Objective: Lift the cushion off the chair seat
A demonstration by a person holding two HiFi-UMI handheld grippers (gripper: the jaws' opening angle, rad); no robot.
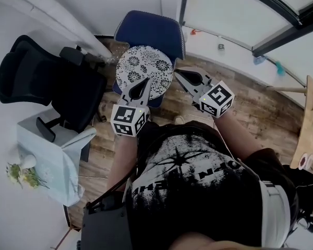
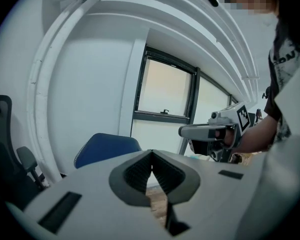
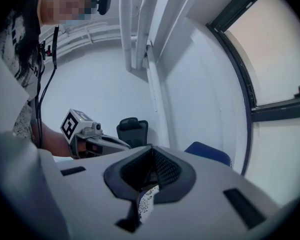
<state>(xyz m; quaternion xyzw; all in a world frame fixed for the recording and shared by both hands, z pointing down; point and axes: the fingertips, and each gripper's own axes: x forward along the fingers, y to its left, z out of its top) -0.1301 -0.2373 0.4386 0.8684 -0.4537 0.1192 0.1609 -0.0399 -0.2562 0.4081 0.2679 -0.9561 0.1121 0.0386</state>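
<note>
A round white cushion (image 1: pixel 144 66) with a black flower print is over the front of the blue chair (image 1: pixel 148 30), held between my two grippers. My right gripper (image 1: pixel 177 73) is shut on its right rim; a strip of the printed cushion (image 3: pixel 146 201) shows under the pads of the right gripper (image 3: pixel 151 148). My left gripper (image 1: pixel 145 82) sits closed at the cushion's near rim. In the left gripper view, the left gripper (image 2: pixel 151 154) has its pads together and the cushion is hidden below. The blue chair (image 2: pixel 107 146) stands ahead.
A black office chair (image 1: pixel 47 79) stands at the left by the wall. In front of it is a small white table (image 1: pixel 52 155) with a plant. A wooden table edge (image 1: pixel 310 124) is at the far right. The window (image 2: pixel 165 91) lies behind the chair.
</note>
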